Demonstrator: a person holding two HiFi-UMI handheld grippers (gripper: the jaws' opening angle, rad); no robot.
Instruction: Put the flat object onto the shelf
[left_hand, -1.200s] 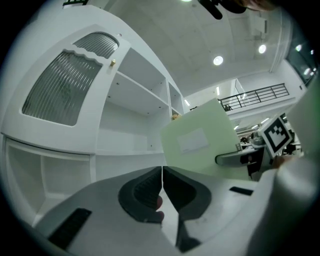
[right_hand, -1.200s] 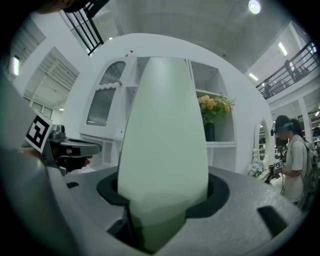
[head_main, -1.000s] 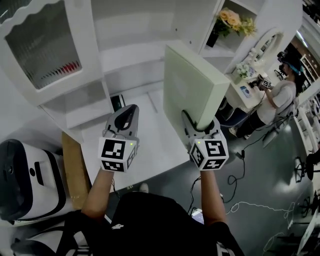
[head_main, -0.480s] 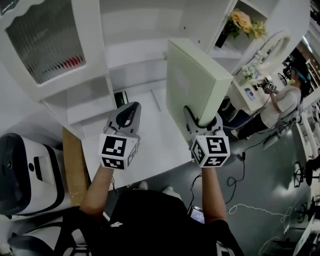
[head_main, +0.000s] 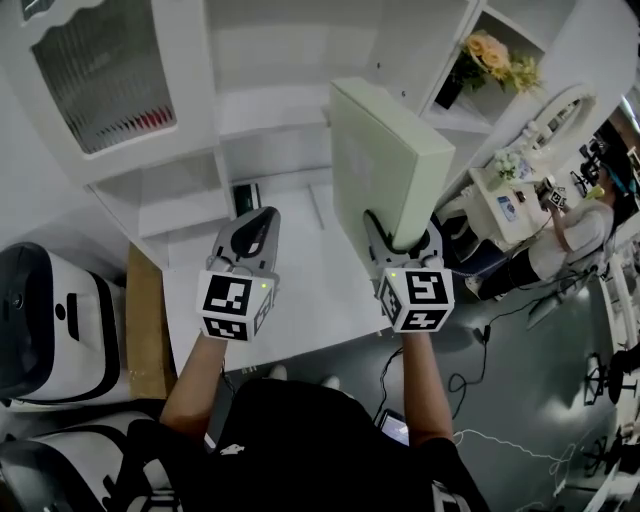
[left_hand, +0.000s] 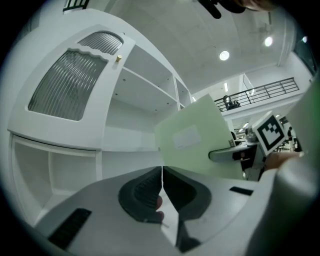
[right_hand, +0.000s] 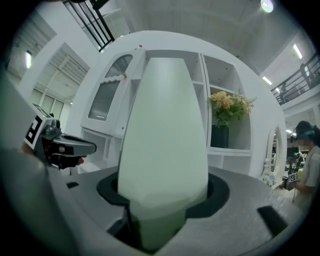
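Right claw: the right gripper has its jaws part-way apart and clamped on the flat object, one jaw against each broad face at the near bottom edge.
Left claw: the left gripper has its jaws pressed together with only a hairline seam between them. It holds nothing and touches nothing.
Claw positions: both point level towards the shelf unit, left gripper to the left, right gripper to the right, well apart.
Flat object, look: a thick pale green rectangular slab with plain, smooth faces. A paler rectangular patch shows on the face turned towards the left gripper.
Flat object, pose: standing on edge, roughly upright, its narrow edge facing the right gripper's camera.
Flat object, place: lifted clear above the white counter, in front of the shelf unit's open white bays, on the right side of the scene. Whether its far edge touches the shelf cannot be told.
Surroundings: a ribbed-glass cabinet door at far left; flowers in a dark vase in a bay at far right.
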